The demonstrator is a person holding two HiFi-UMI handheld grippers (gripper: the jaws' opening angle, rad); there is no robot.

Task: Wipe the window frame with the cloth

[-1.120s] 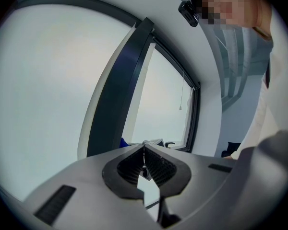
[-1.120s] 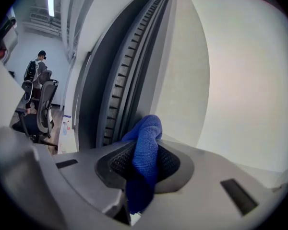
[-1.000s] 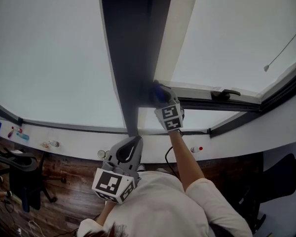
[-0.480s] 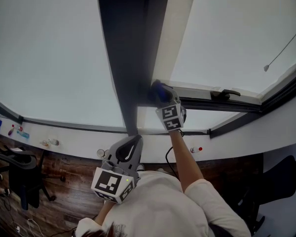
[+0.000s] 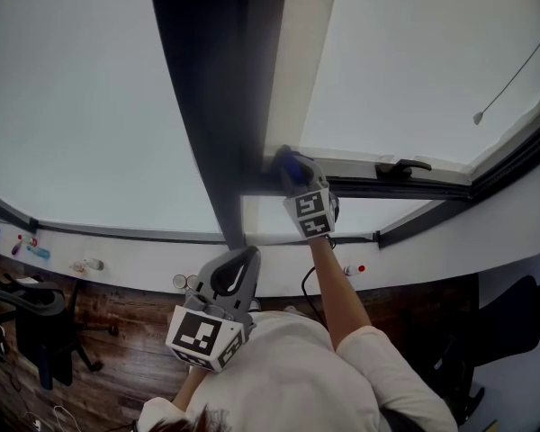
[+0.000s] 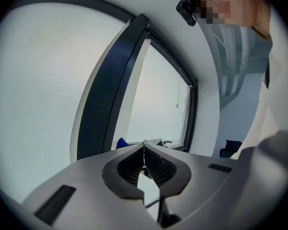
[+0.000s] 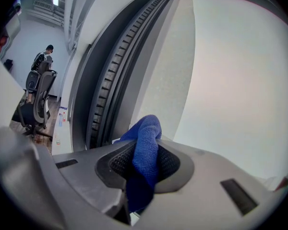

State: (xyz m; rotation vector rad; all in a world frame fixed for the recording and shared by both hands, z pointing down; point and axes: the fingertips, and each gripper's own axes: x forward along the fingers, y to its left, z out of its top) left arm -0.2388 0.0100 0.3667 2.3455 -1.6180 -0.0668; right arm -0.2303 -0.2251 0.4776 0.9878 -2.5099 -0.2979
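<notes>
My right gripper (image 5: 288, 169) is raised to the window and is shut on a blue cloth (image 7: 146, 147). The cloth (image 5: 291, 163) presses on the frame at the corner where the dark upright post (image 5: 220, 88) meets the pale sash (image 5: 299, 61) and the lower rail. In the right gripper view the post's ribbed channel (image 7: 110, 80) runs up just left of the cloth. My left gripper (image 5: 234, 273) hangs low by my chest, shut with nothing between its jaws; in its own view (image 6: 144, 153) the jaws meet.
A dark window handle (image 5: 402, 166) sits on the rail right of the cloth. A blind cord (image 5: 513, 75) hangs at the far right. Small bottles (image 5: 81, 265) stand on the white sill. Office chairs (image 5: 27, 318) stand on the wooden floor below; a person (image 7: 41, 61) stands far off.
The view has shifted a little, so the post now leans further left. The right gripper and cloth stay at the same frame corner. The left gripper has not moved.
</notes>
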